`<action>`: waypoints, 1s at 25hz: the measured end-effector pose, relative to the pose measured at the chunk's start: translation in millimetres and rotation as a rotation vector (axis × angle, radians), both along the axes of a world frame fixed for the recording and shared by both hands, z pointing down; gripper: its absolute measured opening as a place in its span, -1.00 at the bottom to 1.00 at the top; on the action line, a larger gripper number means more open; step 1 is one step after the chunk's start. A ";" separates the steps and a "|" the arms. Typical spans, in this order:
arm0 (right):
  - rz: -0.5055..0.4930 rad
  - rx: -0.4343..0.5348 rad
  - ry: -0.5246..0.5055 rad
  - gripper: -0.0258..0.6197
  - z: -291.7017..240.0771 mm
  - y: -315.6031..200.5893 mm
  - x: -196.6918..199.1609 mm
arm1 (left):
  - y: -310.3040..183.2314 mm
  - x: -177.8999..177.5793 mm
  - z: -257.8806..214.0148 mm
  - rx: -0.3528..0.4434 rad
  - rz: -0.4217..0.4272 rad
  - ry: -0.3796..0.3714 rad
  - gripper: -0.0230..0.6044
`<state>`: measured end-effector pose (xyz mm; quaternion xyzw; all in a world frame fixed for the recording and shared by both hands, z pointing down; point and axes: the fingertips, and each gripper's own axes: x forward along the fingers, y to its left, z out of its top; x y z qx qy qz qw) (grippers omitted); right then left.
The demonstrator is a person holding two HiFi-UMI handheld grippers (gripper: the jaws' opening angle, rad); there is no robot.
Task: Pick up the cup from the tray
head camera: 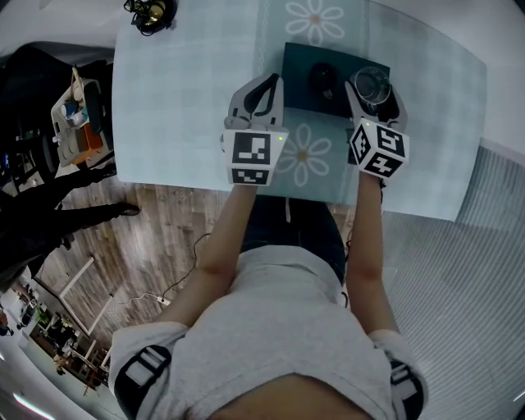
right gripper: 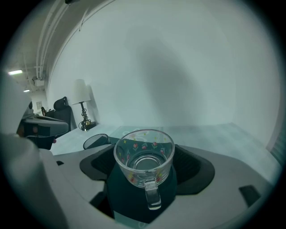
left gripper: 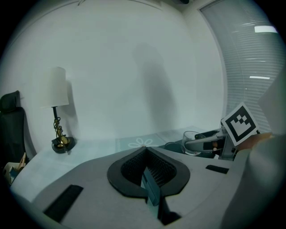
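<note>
A clear glass cup [head camera: 371, 86] with small flower prints and a handle stands on the dark teal tray [head camera: 299, 82] on the table. My right gripper [head camera: 371, 92] is open, one jaw on each side of the cup. In the right gripper view the cup [right gripper: 144, 161] sits upright between the jaws, handle toward the camera, with the tray [right gripper: 129, 203] beneath it. My left gripper [head camera: 273, 79] is shut and empty at the tray's left edge. The left gripper view shows its shut jaws [left gripper: 145, 151], with the cup [left gripper: 191, 141] and the right gripper [left gripper: 206, 143] off to the right.
A dark cup [head camera: 322, 79] stands on the tray left of the glass one. A small lamp [head camera: 150, 12] sits at the table's far left corner. The table [head camera: 180, 115] carries a pale cloth with daisy prints [head camera: 316, 20]. A white wall rises behind it.
</note>
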<state>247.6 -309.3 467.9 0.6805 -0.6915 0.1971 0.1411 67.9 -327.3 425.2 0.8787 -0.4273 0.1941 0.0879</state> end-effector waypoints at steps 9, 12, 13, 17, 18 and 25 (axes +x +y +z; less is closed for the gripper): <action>0.010 0.023 0.009 0.14 -1.3 1.3 2.2 | 1.7 -0.3 2.5 -0.003 -0.004 -0.010 -0.91; 0.033 0.051 -0.030 0.14 -6.6 4.9 5.6 | 3.7 1.8 0.5 0.002 0.001 -0.010 -0.91; 0.045 0.062 -0.046 0.14 -9.1 6.9 7.5 | 4.2 2.4 -0.1 0.004 0.002 -0.010 -0.91; 0.097 0.100 -0.078 0.14 -22.0 15.4 22.3 | 4.9 5.2 -3.3 0.010 0.008 -0.002 -0.91; 0.111 0.111 -0.078 0.14 -26.1 17.1 28.3 | 4.9 6.2 -4.2 0.012 0.009 0.001 -0.90; 0.249 0.107 -0.071 0.14 -21.5 30.3 97.1 | 8.9 13.3 -4.2 0.011 0.017 0.001 -0.90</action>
